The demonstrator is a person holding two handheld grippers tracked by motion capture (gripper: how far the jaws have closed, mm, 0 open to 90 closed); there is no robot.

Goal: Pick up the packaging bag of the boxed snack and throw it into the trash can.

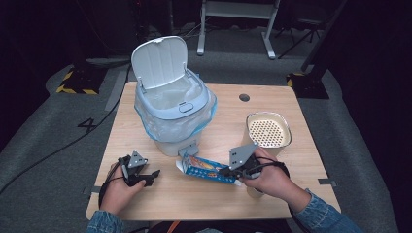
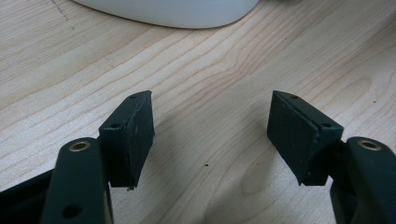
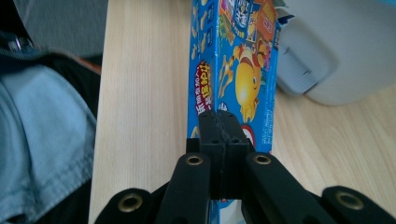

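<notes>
**Snack box pinched near the front edge, bin right behind it**

Box [image 1: 208,169] is the blue snack carton, sitting around the middle of the table [image 1: 272,194], close to the front edge. Right gripper [image 1: 232,171] has its jaws squeezed flat together on the box's right end; in the right gripper view the two pads meet on the thin cardboard edge. Box looks tipped up a bit, open flap end pointing at the bin.

Bin [image 1: 172,109] stands just behind the box, toward the back-left, lid flipped up, plastic liner hanging over the rim. Its base is almost touching the flap end, so that's the tight spot. A cup [image 1: 268,133] with a perforated insert stands near the right edge, just behind the right hand.

Left gripper [image 1: 148,177] rests by the front-left corner, jaws wide apart over bare wood, holding nothing.
</notes>
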